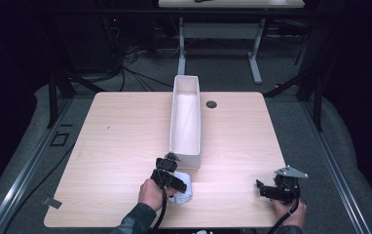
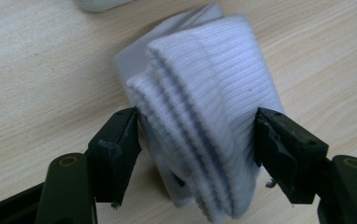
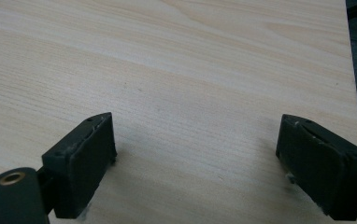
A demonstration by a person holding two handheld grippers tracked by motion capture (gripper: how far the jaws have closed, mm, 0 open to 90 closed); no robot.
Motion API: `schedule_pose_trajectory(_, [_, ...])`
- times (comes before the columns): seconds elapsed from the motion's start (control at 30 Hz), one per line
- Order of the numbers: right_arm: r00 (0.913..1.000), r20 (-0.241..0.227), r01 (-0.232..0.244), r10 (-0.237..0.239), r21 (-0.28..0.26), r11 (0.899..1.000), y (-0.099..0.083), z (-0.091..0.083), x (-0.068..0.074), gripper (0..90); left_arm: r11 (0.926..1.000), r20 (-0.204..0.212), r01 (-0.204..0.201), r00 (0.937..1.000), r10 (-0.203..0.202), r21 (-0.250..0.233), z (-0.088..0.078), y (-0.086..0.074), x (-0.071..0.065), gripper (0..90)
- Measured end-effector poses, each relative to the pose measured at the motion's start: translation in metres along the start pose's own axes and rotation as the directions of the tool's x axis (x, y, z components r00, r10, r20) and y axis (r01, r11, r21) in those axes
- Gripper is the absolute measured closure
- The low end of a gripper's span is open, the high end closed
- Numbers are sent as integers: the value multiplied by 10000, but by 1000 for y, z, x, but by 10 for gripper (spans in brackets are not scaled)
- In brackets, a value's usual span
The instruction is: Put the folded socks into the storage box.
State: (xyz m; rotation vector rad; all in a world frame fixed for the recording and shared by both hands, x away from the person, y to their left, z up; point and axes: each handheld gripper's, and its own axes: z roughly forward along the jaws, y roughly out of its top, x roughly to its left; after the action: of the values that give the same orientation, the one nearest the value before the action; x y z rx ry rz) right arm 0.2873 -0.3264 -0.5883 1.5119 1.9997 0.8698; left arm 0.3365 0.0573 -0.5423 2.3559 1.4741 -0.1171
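Pale woodgrain table (image 1: 116, 126); left tool (image 2: 197, 135) pinches ribbed white sock (image 2: 209, 107).

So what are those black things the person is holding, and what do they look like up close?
They are two handheld grippers. The left gripper and the right gripper are both black, each with two blocky jaws whose pads look scuffed. A black cable trails from each towards the person. The right one carries a grey three-cornered plate. A dark greenish sleeve covers the left forearm.
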Motion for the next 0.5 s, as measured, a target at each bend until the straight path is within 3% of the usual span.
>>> schedule_pose_trajectory(0.23, [10000, -5, -4, 4, -17, 10000, 0, 0, 0, 119, 10000, 1, 9, 10000, -9, -98, -2, -1, 2, 414])
schedule_pose_trajectory(0.5, [10000, -12, 9, -9, -24, 10000, 0, 0, 0, 121, 9997, -277, -86, 9996, 79, -238, -7, -4, 6, 549])
